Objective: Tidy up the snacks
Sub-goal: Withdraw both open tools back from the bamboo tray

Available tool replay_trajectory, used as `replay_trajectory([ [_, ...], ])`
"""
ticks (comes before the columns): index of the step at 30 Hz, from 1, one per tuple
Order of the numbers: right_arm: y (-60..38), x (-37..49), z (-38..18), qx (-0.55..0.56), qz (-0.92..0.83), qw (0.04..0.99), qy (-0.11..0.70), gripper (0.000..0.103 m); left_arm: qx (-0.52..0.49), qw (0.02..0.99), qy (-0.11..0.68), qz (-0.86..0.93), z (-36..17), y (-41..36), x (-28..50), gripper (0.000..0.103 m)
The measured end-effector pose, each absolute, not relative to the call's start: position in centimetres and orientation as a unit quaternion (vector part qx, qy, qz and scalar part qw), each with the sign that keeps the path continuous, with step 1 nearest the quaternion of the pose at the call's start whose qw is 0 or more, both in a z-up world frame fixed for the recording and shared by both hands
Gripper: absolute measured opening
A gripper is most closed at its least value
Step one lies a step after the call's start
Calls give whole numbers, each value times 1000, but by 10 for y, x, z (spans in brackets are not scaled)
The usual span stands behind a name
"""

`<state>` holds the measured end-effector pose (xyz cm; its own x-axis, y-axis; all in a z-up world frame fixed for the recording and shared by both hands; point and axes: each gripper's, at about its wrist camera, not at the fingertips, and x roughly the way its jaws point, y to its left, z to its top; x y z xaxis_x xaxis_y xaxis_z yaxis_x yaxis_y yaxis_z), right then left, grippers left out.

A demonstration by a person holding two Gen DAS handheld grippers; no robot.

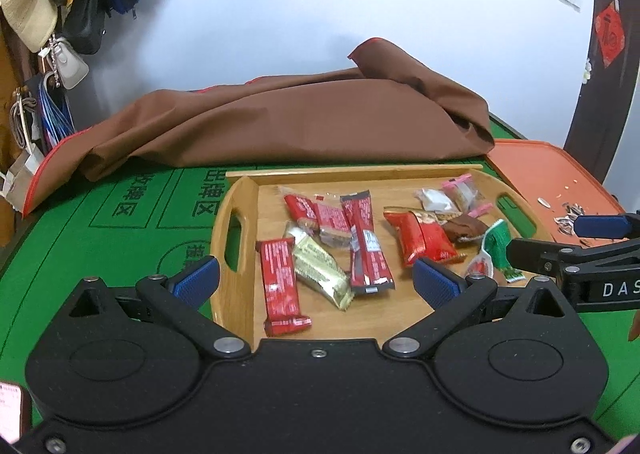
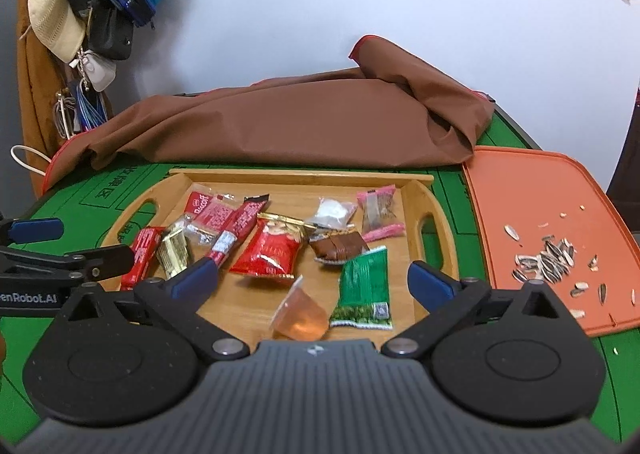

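Observation:
A wooden tray on the green table holds several wrapped snacks: red bars, a gold packet, a red packet, a brown sweet, a green packet, an orange jelly cup and pink-wrapped sweets. My left gripper hovers open over the tray's near left part, above the red bars, holding nothing. My right gripper stands wide open over the near right part, above the jelly cup and green packet, touching neither. Each gripper shows at the edge of the other's view.
An orange board with scattered sunflower seed shells lies right of the tray. A crumpled brown cloth lies along the back of the table. Hats and bags hang on the wall at the far left.

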<state>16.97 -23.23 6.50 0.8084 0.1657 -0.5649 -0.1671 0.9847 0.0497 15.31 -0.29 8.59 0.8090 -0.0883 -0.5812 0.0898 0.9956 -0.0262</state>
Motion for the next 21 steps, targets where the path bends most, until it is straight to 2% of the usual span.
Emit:
replay_trajectory([
  [11,-234,142,45,0,82,952,295,103,1,952,305,-32,61,-3,124,103],
  [21,-231,138,5,1,63,941,331,103,4,941,338,-17,22,-5,118,103],
])
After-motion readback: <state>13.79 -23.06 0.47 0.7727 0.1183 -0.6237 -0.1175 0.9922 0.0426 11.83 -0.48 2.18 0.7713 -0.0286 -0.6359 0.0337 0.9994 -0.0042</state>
